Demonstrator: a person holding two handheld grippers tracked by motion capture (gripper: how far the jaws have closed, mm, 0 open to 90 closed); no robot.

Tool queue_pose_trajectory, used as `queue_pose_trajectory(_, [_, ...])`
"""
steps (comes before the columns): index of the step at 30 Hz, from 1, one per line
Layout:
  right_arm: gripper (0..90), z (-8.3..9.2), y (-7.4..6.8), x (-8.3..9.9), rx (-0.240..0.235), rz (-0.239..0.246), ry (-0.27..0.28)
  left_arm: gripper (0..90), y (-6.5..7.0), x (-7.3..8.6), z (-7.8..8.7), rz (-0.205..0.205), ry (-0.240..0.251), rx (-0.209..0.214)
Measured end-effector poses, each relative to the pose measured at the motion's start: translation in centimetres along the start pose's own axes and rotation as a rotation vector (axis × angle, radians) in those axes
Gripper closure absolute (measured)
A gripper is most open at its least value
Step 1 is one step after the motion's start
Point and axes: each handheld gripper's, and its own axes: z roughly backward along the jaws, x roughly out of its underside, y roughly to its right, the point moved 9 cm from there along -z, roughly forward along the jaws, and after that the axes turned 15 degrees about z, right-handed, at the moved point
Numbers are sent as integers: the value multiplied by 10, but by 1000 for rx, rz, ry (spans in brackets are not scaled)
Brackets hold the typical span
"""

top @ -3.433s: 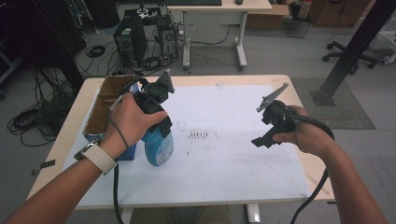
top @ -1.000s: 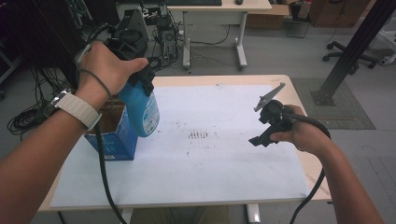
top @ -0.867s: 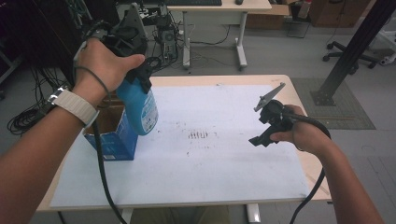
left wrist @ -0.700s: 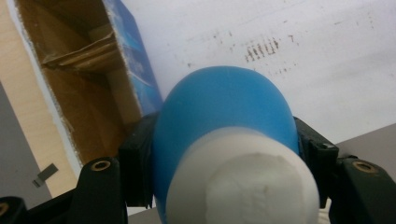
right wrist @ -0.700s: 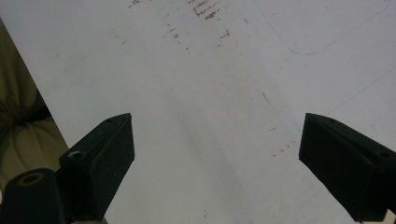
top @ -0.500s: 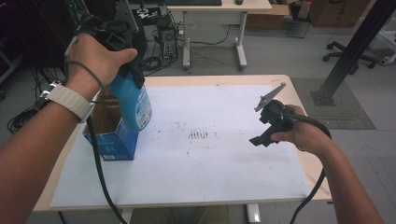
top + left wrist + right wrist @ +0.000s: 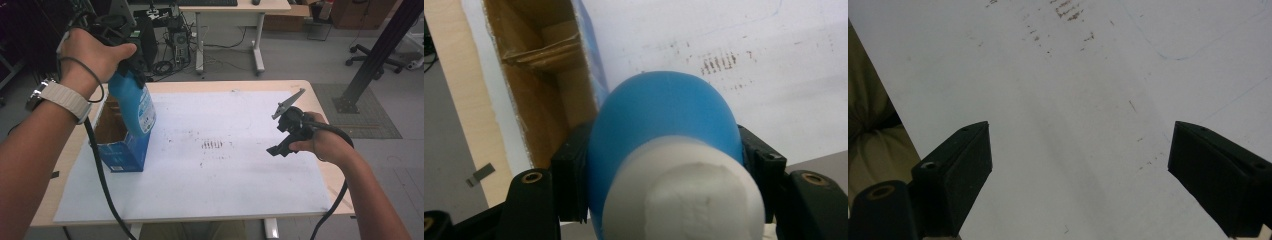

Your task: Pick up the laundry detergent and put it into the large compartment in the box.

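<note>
A blue bottle [image 7: 134, 102] with a white cap [image 7: 684, 200] hangs tilted in the air over the open blue cardboard box [image 7: 120, 150] at the table's left. My left gripper [image 7: 129, 67] is shut on the bottle's shoulder just under the cap. In the left gripper view, the black pads [image 7: 570, 185] press on both sides of the blue bottle [image 7: 664, 125]. The box's brown inside [image 7: 541, 95] lies below it. My right gripper [image 7: 284, 136] hovers at the right side of the table, open. Its jaws [image 7: 1078, 170] stand wide apart over the bare white sheet.
A white sheet [image 7: 225, 170] with dark scuff marks [image 7: 212, 145] covers most of the wooden table [image 7: 320, 115]. Cables trail from both grippers. Beyond the table stand a desk [image 7: 230, 10], computer gear and an office chair [image 7: 370, 50] on the floor.
My left hand has carried the bottle up and to the left, from beside the box to above its opening. The right gripper has stayed still.
</note>
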Motion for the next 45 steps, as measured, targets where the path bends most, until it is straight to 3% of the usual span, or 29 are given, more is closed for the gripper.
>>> queue_pose_trajectory(19, [107,1,1,0,1,0,1,373,-20,-6,17,57,31,-13])
queue_pose_trajectory(45, [107,-3,3,1,-6,-5,-5,373,-49,-16,18,127,57,-35])
